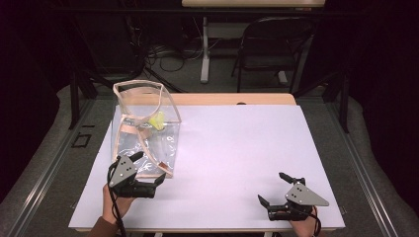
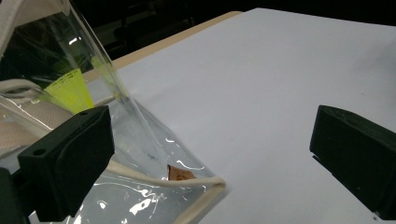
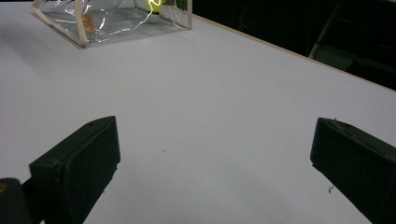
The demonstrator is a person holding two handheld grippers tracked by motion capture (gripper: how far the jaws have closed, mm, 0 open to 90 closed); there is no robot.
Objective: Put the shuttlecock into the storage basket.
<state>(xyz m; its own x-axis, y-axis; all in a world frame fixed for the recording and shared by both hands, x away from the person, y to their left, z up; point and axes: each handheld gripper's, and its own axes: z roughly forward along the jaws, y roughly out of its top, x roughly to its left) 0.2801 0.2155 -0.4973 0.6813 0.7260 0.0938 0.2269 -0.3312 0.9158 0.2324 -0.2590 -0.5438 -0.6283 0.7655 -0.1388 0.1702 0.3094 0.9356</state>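
Clear plastic bag (image 1: 146, 129) standing on the left half of the white table (image 1: 237, 148), soft and crinkled, glossy with reflections, edged in pale beige webbing with a matching strap looped inside. Boxy, mouth gaping upward, walls sagging a little. Small yellow-green mesh-patterned item (image 1: 158, 120) inside near the far wall; a little brown tag (image 2: 180, 174) by the near bottom corner. Left gripper (image 1: 149, 169) spread wide at that near corner, one jaw over the plastic, clasping nothing. Right gripper (image 1: 272, 187) well apart at the near right, matte black blocky jaws wide, empty, above bare smooth tabletop
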